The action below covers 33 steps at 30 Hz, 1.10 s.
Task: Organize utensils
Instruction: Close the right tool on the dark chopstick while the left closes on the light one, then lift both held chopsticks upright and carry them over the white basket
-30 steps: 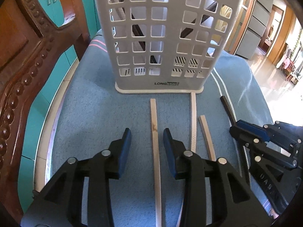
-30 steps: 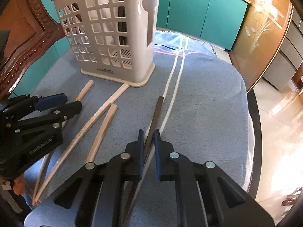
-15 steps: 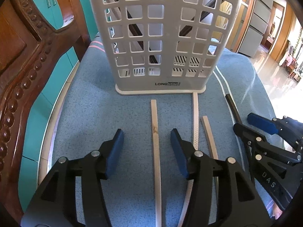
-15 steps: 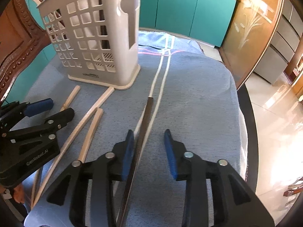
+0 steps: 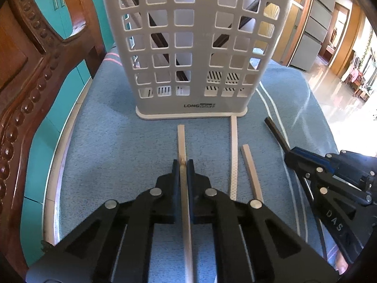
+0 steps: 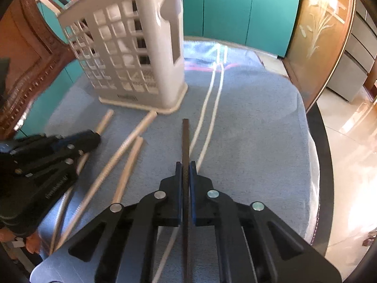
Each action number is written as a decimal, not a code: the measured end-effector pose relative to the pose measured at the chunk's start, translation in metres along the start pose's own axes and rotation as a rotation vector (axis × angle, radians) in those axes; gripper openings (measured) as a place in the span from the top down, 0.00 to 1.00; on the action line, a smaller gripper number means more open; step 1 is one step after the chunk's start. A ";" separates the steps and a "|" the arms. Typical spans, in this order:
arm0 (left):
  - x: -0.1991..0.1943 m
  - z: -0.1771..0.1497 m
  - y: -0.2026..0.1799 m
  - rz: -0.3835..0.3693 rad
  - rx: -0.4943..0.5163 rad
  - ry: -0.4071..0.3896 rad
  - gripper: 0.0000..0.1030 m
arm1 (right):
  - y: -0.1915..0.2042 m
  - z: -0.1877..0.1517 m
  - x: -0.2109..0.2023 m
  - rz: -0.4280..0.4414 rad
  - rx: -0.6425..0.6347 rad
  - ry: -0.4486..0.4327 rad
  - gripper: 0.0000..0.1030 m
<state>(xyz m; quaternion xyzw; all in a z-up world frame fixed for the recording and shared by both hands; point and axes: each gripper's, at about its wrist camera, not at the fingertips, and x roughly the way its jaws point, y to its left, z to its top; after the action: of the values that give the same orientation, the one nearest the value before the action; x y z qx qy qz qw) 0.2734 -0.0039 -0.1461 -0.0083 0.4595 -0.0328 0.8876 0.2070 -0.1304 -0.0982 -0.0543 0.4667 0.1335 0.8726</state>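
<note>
My L gripper (image 5: 183, 165) just clamped on pale chopstick (image 5: 181, 139), lying on blue cloth (image 5: 113, 146) mid-surface, tip near utensil basket (image 5: 193, 47) base. R gripper (image 6: 185, 166) just clamped on dark chopstick (image 6: 185, 136), nearer cloth's right edge.

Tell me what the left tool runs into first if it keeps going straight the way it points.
Probably the blue cloth just ahead, since the left tool, shut on the pale chopstick, tilts downward. If it cleared the cloth, the white utensil basket comes next.
</note>
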 end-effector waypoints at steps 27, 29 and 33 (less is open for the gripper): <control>-0.290 0.067 0.044 -0.078 -0.197 -0.938 0.94 | -0.040 0.106 -0.249 0.293 0.206 -0.788 0.94; -0.276 0.071 0.045 -0.046 -0.219 -0.943 0.94 | -0.033 0.115 -0.242 0.205 0.208 -0.836 0.94; -0.230 0.084 0.039 -0.007 -0.200 -0.847 0.94 | -0.020 0.118 -0.212 0.143 0.157 -0.782 0.94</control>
<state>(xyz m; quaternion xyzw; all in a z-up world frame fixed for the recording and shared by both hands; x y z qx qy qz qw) 0.2115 0.0485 0.0877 -0.1085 0.0556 0.0149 0.9924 0.1951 -0.1620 0.1432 0.0998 0.1111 0.1683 0.9743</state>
